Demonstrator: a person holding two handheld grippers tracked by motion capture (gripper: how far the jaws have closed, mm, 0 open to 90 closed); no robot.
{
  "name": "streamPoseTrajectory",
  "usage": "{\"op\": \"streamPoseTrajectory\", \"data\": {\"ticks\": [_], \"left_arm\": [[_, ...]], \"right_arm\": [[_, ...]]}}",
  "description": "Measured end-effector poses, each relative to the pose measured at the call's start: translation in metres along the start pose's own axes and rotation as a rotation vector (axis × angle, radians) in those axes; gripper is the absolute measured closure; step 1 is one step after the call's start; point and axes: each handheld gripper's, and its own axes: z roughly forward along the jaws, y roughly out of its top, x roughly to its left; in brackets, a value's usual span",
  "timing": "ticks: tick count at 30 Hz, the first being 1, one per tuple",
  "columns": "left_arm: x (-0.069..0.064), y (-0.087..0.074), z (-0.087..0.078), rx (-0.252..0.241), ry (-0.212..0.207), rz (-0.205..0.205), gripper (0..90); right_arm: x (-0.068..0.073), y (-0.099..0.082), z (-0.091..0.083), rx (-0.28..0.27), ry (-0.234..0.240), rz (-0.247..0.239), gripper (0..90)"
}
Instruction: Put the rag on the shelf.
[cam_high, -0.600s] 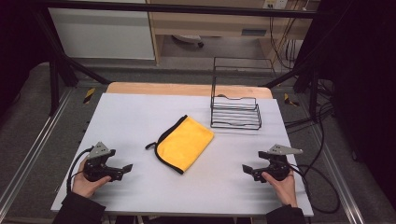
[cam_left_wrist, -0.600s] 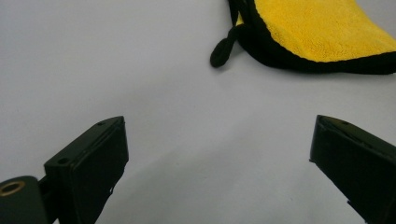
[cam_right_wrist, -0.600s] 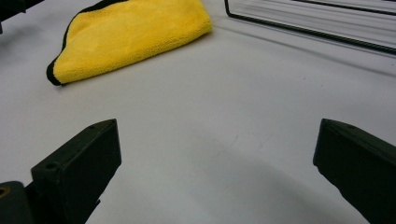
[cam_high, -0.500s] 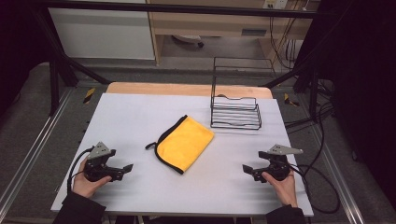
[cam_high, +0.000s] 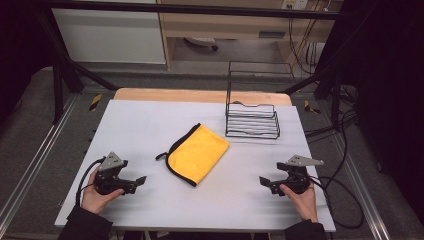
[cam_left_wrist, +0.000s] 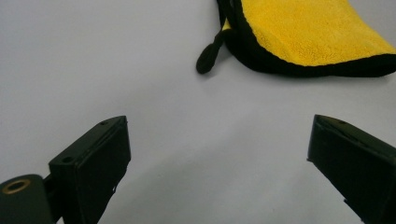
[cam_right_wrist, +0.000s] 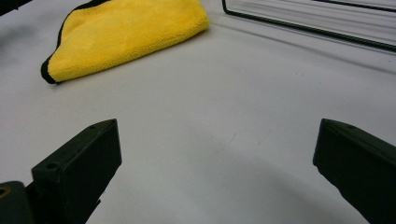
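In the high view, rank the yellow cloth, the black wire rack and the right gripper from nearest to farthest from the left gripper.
From the left gripper, jaws open, at the table's near left:
1. Yellow cloth, folded flat at the table's middle, a little ahead and to the right.
2. Right gripper, open, across the table at the near right.
3. Black wire rack, standing at the far right of the table.

I see my left tongs (cam_high: 141, 180) at the lower left of the high view, gripped in my left hand (cam_high: 97, 196), jaws spread wide with nothing between them. My right tongs (cam_high: 263, 181) sit at the lower right in my right hand (cam_high: 300, 196), jaws equally wide apart, pointing inward.
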Motion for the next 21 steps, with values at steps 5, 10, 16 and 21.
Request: {"op": "streamPoseTrajectory", "data": {"ticks": [5,10,16,21], "left_arm": [[-0.008,0.007,0.003,-0.001,-0.006,0.003,6.2],[-0.016,0.014,0.007,-0.003,-0.02,0.006,8.2],[-0.038,0.031,0.017,0.01,-0.029,0.031,9.4],[-0.059,0.046,0.031,0.028,-0.043,0.07,11.4]], "right_arm": [[0.0,0.0,0.0,-0.004,-0.003,-0.003,1.6],[0.001,0.0,0.001,0.0,-0.009,-0.004,1.5],[0.001,0.0,0.001,0.005,-0.015,-0.014,1.5],[0.001,0.0,0.002,0.008,-0.02,-0.015,1.5]]}}
